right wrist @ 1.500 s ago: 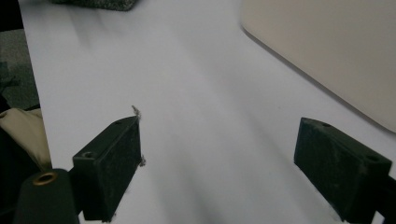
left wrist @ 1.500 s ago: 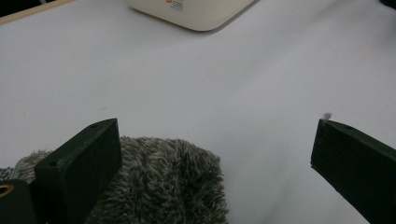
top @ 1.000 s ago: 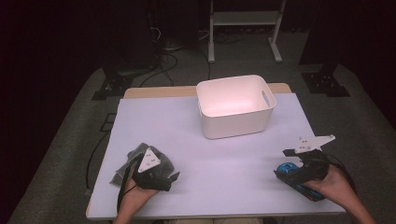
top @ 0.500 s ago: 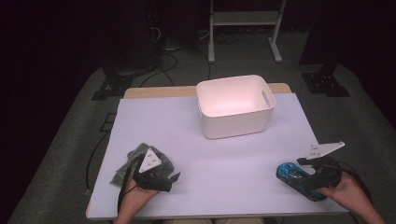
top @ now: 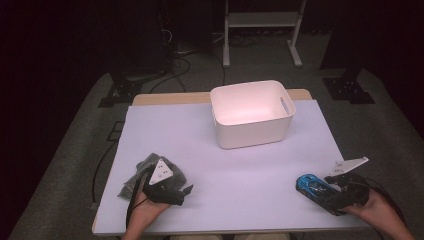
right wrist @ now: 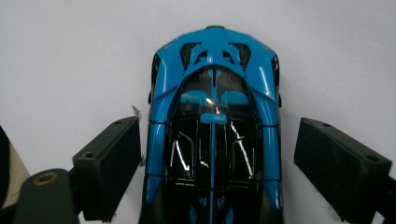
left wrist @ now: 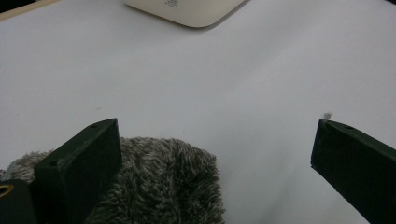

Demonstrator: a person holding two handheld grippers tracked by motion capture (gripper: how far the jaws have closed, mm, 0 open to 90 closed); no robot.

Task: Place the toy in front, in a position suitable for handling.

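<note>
the right tool [right wrist: 217, 163] straddles the blue toy car [right wrist: 214, 126], jaws wide apart and not gripping, the car's long axis running straight between them, near-right of the white bin [top: 252, 112].

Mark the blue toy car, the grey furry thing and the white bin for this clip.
blue toy car [right wrist: 212, 140]: right gripper view, on its black roof.
grey furry thing [left wrist: 163, 182]: left gripper view, on the top of its fur.
white bin [top: 252, 134]: high view, on its near outer wall.

No readable text anywhere — (no labels, brands, numbers).
</note>
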